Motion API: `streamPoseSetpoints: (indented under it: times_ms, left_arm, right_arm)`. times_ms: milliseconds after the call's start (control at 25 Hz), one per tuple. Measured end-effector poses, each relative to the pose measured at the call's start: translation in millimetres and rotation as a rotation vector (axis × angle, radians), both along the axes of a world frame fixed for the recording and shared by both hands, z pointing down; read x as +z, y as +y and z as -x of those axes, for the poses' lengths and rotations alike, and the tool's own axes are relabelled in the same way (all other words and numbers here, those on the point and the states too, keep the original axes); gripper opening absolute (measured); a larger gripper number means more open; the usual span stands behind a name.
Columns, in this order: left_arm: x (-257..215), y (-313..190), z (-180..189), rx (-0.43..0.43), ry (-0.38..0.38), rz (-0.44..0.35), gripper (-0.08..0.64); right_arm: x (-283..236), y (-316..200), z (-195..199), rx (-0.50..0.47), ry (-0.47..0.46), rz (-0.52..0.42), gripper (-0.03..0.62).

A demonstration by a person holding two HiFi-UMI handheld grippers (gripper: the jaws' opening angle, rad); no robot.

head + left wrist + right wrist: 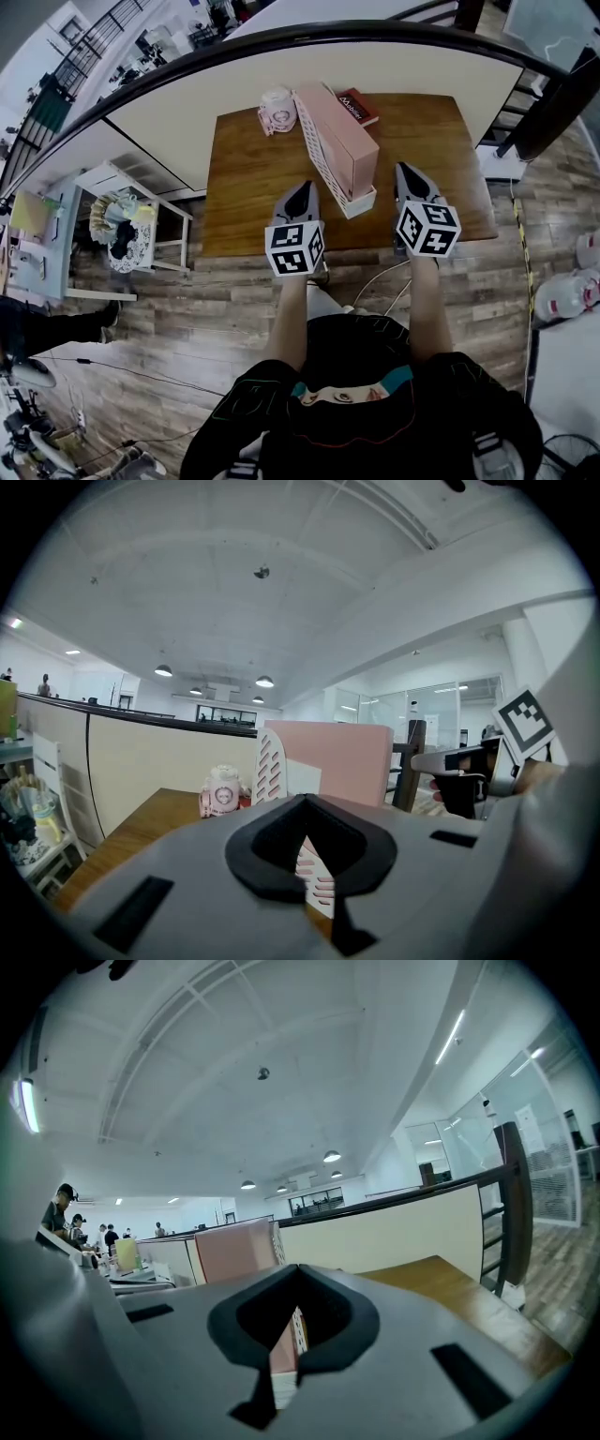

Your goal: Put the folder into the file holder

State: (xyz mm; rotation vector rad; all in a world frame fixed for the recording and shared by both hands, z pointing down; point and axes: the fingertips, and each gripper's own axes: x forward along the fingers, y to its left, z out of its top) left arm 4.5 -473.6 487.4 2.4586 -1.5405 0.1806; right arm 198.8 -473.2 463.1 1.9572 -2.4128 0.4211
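**Left gripper** [302, 187]: your jaws are clenched tip to tip with nothing between them. It hovers over the near part of the wooden table [244, 187] and touches nothing.

**Pink-and-white jar** [277, 111]: far ahead of the left gripper, just beside the far end of the file holder. Not part of the task.

**File holder** [319, 150]: white, with a slotted side. It stands between your two grippers, and its near end is roughly level with their tips. The slotted wall faces the left gripper.

**Folder** [349, 141]: pink and upright inside the file holder. Its long axis runs away from you, angling a little to the left at the far end. Its plain pink face is turned to the right gripper. Neither gripper is clearly nearer. Judged from this, the folder is already seated and no further move is needed.

**Dark red book** [359, 106]: flat on the table beyond the holder, ahead of the right gripper.

**Right gripper** [405, 172]: your jaws are fully closed and empty. It sits near the folder's right side but clear of it.
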Motion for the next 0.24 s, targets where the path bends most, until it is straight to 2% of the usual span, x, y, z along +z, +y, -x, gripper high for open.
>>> streamPoseSetpoints:
  times_ms: [240]
  left_arm:
    - [-5.1, -6.9, 7.3, -0.005, 0.002, -0.009, 0.0]
  right_arm:
    - [-9.5, -10.9, 9.8, -0.012, 0.01, -0.03, 0.003]
